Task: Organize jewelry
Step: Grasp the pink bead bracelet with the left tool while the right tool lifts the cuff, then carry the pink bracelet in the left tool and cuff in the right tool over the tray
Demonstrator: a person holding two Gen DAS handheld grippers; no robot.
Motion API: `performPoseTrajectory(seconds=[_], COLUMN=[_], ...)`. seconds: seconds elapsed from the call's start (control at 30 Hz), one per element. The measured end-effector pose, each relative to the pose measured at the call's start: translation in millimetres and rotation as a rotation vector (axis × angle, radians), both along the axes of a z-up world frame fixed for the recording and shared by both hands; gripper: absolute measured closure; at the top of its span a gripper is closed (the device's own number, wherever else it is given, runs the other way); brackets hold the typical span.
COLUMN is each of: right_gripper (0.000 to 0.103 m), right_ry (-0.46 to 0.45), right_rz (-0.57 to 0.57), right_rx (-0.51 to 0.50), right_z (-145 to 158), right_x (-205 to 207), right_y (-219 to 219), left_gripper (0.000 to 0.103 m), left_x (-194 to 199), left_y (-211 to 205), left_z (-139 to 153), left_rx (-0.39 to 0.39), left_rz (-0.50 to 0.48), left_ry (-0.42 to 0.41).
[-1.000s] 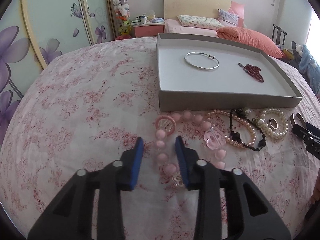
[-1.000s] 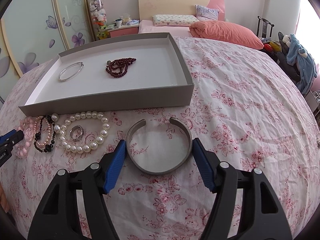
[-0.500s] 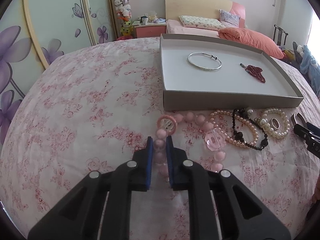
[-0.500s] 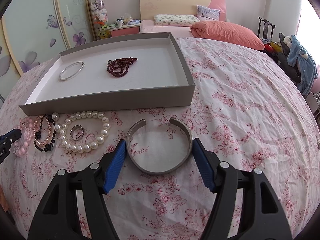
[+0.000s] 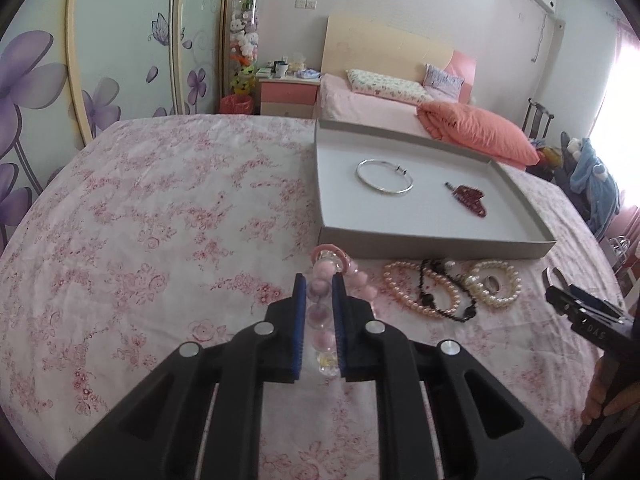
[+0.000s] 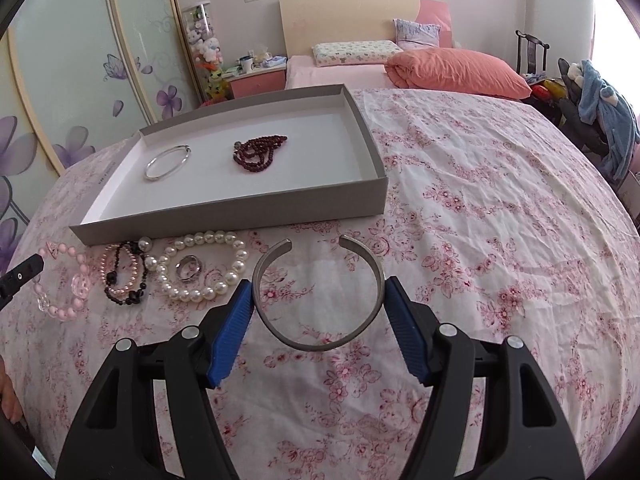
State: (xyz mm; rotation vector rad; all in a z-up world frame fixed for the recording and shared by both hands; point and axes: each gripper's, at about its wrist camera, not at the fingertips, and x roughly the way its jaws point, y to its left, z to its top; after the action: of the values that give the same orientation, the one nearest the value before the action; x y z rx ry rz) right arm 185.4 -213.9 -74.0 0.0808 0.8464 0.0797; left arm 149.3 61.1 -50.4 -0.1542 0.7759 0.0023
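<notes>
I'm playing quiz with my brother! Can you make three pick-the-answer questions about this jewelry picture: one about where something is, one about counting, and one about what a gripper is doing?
1. Where is the dark red bead bracelet?
A. in the grey tray
B. on the bedspread
C. on the pillow

2. How many pieces lie in the tray?
A. one
B. two
C. four

3. What is the left gripper doing?
A. standing wide open
B. clamping a silver ring
C. clamping the pink bead bracelet

Answers: 1 A, it rests on the tray's white floor. 2 B, only the thin silver bangle and the red beads are inside. 3 C, pink beads sit squeezed between its blue pads.
</notes>
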Motion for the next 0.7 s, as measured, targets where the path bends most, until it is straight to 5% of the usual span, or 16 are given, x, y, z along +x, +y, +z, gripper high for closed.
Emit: performPoseTrajectory(seconds=[0.7], right_gripper=[0.037], right_ry=[-0.162], right_rz=[0.077], right_rx=[0.008], right_z=[33], right_x=[-31], right_y=[25], left_gripper=[0.089], left_x=[-23], left_y=[-19], left_z=[29], left_rx=[-0.048], left_rz=[-0.058], left_ry=[-0.094])
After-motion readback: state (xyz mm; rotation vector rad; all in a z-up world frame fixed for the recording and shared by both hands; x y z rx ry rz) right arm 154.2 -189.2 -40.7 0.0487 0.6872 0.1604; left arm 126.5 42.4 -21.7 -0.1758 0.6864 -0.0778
